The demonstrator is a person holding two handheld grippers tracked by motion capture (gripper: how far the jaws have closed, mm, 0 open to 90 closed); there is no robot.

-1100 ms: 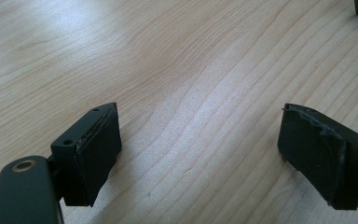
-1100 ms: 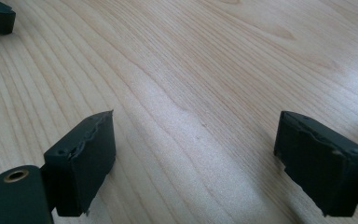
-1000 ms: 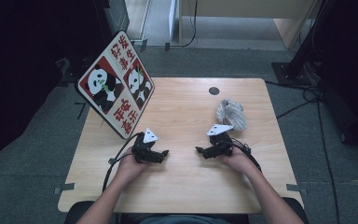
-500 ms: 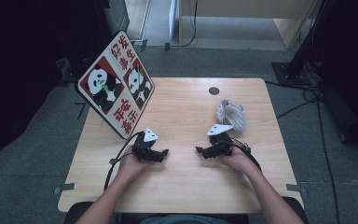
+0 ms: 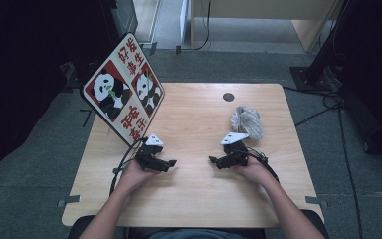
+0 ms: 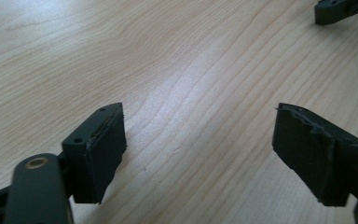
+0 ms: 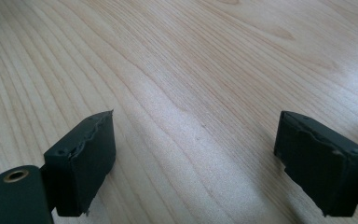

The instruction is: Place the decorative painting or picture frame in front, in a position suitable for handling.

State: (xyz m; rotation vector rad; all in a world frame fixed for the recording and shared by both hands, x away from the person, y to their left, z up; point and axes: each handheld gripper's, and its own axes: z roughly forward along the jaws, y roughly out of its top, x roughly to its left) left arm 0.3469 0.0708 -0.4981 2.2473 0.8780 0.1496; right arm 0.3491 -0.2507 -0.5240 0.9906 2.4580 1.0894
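My left gripper (image 5: 169, 163) rests low on the wooden table (image 5: 194, 124), held in the person's left hand, and points right toward the table's middle. My right gripper (image 5: 214, 161) faces it from the right, held in the other hand. In the left gripper view the left gripper (image 6: 198, 135) stands open over bare wood, and the tip of the other gripper (image 6: 338, 9) shows at the top right. The right gripper (image 7: 193, 142) is open too, with only wood grain between its jaws. A grey, crumpled cloth bundle (image 5: 246, 121) lies just beyond the right gripper.
A square panda sign (image 5: 123, 89) with red panels leans tilted over the table's left back corner. A dark round grommet hole (image 5: 228, 96) sits near the back edge. Cables (image 5: 122, 167) trail from both grippers. Grey floor surrounds the table.
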